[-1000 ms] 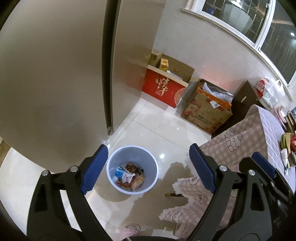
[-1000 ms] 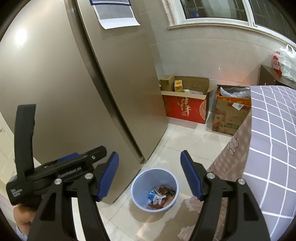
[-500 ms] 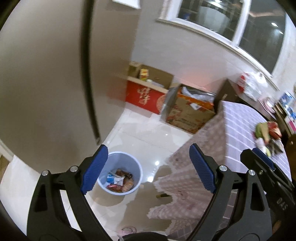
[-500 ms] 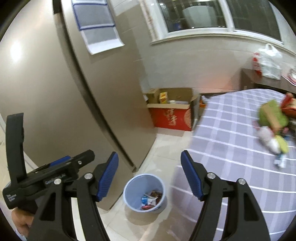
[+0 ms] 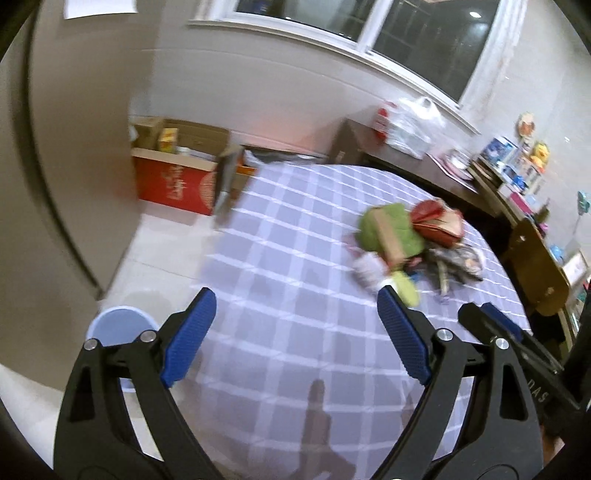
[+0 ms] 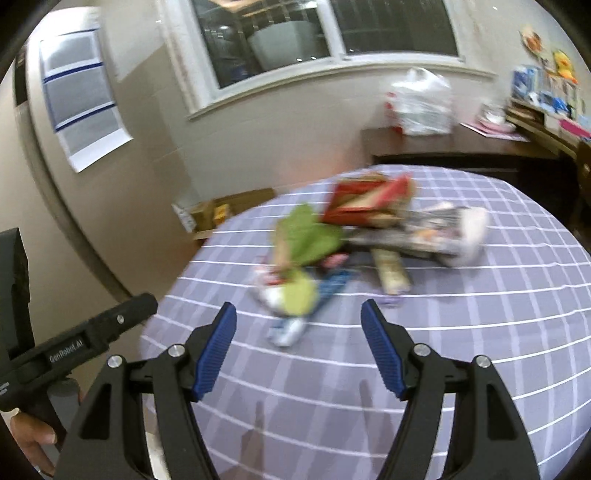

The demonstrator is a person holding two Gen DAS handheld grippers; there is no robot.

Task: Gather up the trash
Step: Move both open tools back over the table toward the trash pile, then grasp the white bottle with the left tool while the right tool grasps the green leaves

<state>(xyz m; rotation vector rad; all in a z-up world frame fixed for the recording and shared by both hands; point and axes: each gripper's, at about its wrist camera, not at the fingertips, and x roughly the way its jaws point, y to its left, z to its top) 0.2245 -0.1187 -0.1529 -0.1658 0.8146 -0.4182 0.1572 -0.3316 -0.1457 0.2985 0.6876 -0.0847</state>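
Motion blurs the trash pile (image 6: 354, 236); the left gripper (image 5: 295, 325) half hides the bin (image 5: 114, 328).

The table (image 6: 461, 332) wears a lilac cloth checked with white lines. On it lie a green wrapper (image 6: 310, 236) and a red packet (image 6: 362, 203). The bin (image 5: 118, 326) is pale blue, the carton (image 5: 173, 184) red.

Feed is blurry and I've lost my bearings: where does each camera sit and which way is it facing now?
Left wrist: sits on the left claw, angled down over the checked table toward the trash pile; blue bin at lower left; the right claw's body shows at right, jaws open and empty.
Right wrist: sits on the right claw, angled down at the same trash pile; the left claw's handle and the left hand show at lower left.
Both share the table, the pile, the window and the white bag.
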